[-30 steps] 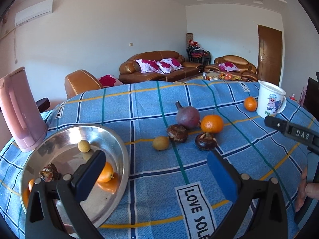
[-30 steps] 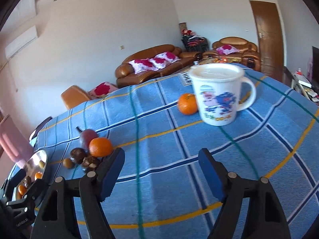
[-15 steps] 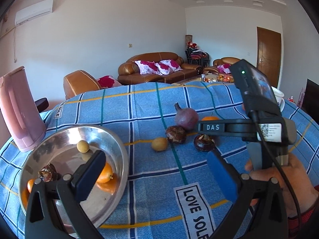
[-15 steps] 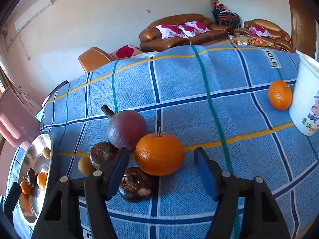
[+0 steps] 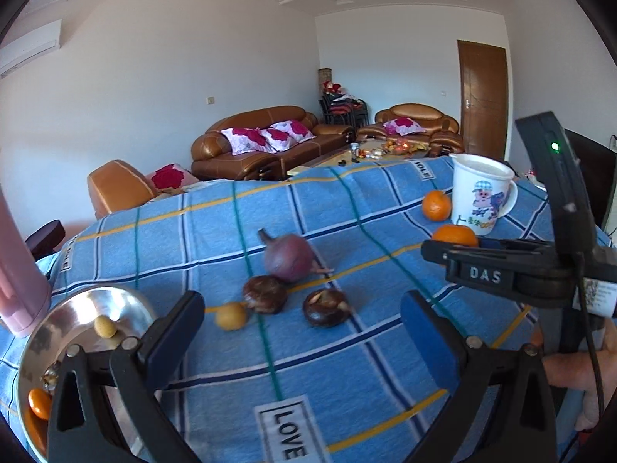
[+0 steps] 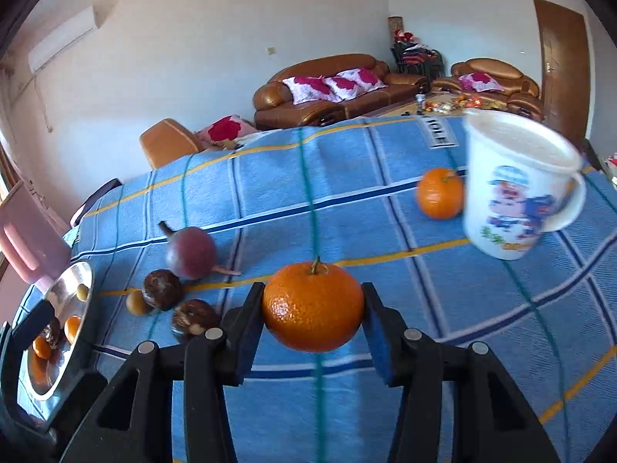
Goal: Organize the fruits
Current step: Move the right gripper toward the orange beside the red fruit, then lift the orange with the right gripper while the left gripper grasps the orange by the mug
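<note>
An orange (image 6: 312,308) sits between the blue pads of my right gripper (image 6: 312,297). The jaws are closing and both pads touch its sides. In the left wrist view that orange (image 5: 455,234) shows just behind the right gripper's finger. My left gripper (image 5: 302,308) is open and holds nothing, above the blue checked cloth. Ahead of it lie a purple fruit (image 5: 288,256), two dark brown fruits (image 5: 265,294) and a small yellow fruit (image 5: 230,315). A steel bowl (image 5: 115,290) at the left holds several small fruits. A second orange (image 6: 439,193) rests beside the mug.
A white cartoon mug (image 6: 516,193) stands at the right of the table. A pink jug (image 5: 19,270) stands behind the bowl at the left edge. A hand (image 5: 578,370) holds the right gripper at lower right. Sofas stand beyond the table.
My right gripper swung left to the orange by the fruit group, closed around it and carried it right, away from the group. The left gripper shifted right, so the bowl sits further left.
</note>
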Available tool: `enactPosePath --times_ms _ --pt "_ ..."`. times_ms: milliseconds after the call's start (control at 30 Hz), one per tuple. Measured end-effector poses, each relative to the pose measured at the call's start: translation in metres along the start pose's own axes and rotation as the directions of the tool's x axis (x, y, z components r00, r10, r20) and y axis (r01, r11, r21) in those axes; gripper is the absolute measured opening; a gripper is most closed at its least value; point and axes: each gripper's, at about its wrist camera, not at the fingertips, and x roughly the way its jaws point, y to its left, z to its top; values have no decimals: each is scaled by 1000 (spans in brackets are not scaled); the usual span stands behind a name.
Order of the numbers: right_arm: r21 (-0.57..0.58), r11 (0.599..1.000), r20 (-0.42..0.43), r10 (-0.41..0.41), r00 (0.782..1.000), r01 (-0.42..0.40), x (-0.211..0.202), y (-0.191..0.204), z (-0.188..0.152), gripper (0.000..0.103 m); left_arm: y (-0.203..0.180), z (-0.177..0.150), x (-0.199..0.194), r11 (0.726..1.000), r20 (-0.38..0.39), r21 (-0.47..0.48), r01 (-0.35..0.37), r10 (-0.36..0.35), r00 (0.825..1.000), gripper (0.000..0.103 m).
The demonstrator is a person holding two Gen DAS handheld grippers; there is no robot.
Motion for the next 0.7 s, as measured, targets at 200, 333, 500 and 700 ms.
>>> enactPosePath --times_ms 200,333,500,700 --pt "72 978 34 -196 980 193 -28 -85 1 50 -60 19 43 996 -67 30 89 -87 994 103" --pt "161 948 78 -290 954 275 -43 -128 9 50 -89 34 75 989 -99 62 136 -129 987 103" --pt "226 941 101 -280 955 252 -46 -150 17 50 -112 61 127 960 -159 70 271 -257 953 98" --pt "232 946 89 -251 964 225 -39 -150 18 50 -130 85 172 930 -218 93 356 -330 918 77"
